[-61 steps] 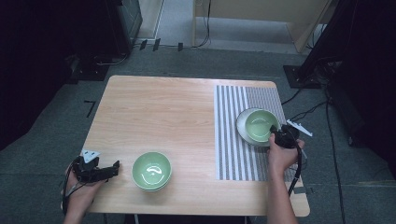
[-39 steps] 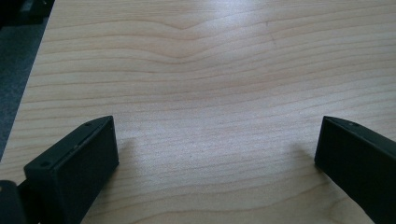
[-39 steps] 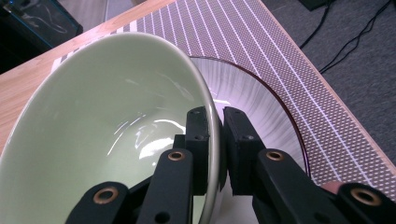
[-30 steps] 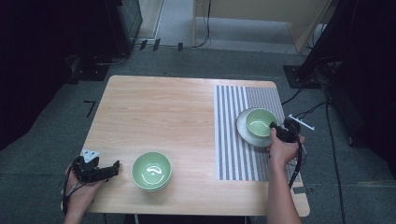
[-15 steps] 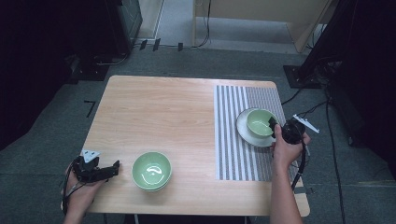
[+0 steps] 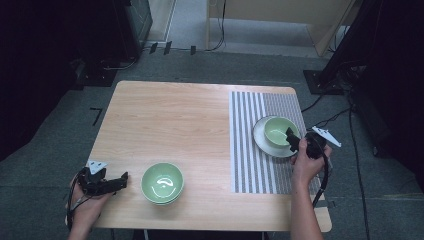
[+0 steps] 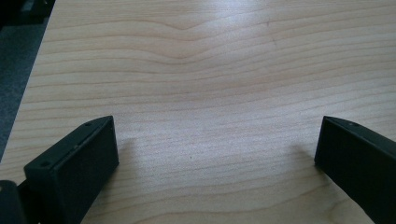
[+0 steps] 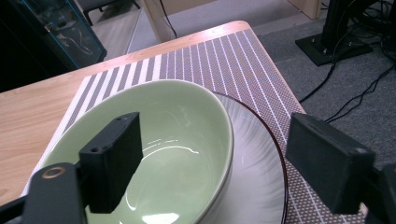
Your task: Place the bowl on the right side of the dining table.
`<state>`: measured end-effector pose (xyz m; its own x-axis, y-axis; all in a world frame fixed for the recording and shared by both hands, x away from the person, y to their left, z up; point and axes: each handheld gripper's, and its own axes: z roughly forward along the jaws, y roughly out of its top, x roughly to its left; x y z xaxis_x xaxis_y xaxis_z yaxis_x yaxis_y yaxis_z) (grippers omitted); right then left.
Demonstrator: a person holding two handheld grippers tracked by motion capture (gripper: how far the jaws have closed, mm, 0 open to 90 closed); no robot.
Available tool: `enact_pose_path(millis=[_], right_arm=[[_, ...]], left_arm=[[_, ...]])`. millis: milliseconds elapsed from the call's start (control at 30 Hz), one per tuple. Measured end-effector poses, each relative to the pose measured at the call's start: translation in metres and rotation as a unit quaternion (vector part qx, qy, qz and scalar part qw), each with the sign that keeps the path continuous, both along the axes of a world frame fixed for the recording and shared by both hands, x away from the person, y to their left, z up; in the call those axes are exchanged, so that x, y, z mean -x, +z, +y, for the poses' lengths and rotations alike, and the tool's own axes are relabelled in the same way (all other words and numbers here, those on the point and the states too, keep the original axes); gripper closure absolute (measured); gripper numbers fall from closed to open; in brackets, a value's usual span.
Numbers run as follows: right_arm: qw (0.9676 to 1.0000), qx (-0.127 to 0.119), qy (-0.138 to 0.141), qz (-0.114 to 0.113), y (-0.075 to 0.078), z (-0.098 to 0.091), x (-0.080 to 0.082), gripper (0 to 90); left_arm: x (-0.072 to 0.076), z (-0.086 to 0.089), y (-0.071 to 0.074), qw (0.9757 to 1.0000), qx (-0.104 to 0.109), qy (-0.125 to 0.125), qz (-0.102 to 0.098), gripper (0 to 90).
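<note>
At the table's right edge, the right gripper (image 6: 296, 141) has just been opening its jaws, now spread astride the bowl (image 8: 154, 140) rim (one jaw inside, one outside, neither pressing). That bowl sits on a white plate (image 8: 261, 172) on the striped mat (image 6: 250, 150). Well apart, the left gripper (image 6: 111, 183) rests spread on bare wood near another bowl (image 6: 162, 183).

Grey carpet floor (image 6: 60, 165), dark surroundings
</note>
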<state>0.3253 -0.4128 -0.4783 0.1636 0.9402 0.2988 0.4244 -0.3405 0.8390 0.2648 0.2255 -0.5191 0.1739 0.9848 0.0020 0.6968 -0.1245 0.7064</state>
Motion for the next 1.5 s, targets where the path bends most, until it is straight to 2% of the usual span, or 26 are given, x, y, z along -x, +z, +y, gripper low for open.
enact_pose_path(millis=[100, 367, 933, 1200, 1500], right_arm=[[1.0000, -0.002, -0.003, 0.000, 0.000, 0.001, 0.002, 16.4], [0.9996, 0.016, 0.024, -0.001, 0.000, 0.007, 0.008, 16.3], [0.9990, 0.032, 0.030, -0.008, 0.004, 0.009, 0.024, 16.4], [0.9984, 0.044, 0.036, -0.004, 0.003, 0.010, 0.030, 16.4], [0.9981, 0.046, 0.040, 0.000, 0.000, 0.012, 0.037, 16.5]], left_arm=[[0.000, 0.000, 0.000, 1.0000, 0.000, 0.000, 0.000, 0.0], [0.000, 0.000, 0.000, 1.0000, 0.000, 0.000, 0.000, 0.0], [0.000, 0.000, 0.000, 1.0000, 0.000, 0.000, 0.000, 0.0], [0.000, 0.000, 0.000, 1.0000, 0.000, 0.000, 0.000, 0.0], [0.000, 0.000, 0.000, 1.0000, 0.000, 0.000, 0.000, 0.0]])
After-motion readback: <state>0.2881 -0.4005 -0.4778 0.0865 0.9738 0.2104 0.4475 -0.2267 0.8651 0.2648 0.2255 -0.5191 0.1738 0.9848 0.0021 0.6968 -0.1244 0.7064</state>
